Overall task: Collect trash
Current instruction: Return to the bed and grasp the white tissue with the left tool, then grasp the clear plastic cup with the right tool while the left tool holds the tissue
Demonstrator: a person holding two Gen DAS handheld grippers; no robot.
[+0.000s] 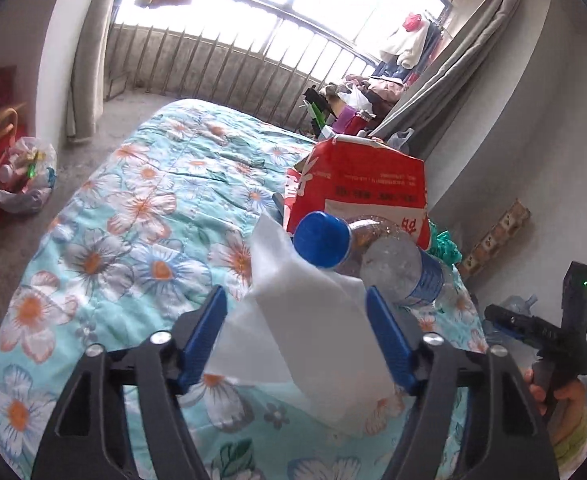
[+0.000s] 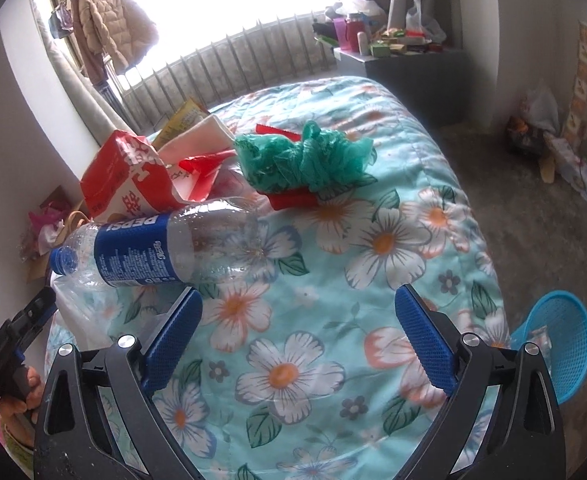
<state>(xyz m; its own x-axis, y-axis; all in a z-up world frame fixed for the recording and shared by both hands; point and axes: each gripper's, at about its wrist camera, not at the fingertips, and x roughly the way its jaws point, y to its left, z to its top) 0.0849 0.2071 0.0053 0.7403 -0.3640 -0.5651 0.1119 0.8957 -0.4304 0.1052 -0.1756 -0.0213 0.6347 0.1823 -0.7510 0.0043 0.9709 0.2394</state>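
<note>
Left gripper (image 1: 297, 320) half-spread, right gripper (image 2: 297, 320) wide.

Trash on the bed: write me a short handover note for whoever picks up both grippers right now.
Left gripper: a white plastic bag lies between its pads; the pads do not clearly press it yet, so treat it as not gripped.
Right gripper: open, empty, over the floral quilt.
On the bed: an empty bottle with a blue cap, a torn red carton, a crumpled green bag, red scraps.
A blue basket stands on the floor beside the bed.
Done: nothing visibly collected from the bed.
Left: secure the bag, then gather the bottle, carton, green bag and scraps.
</note>
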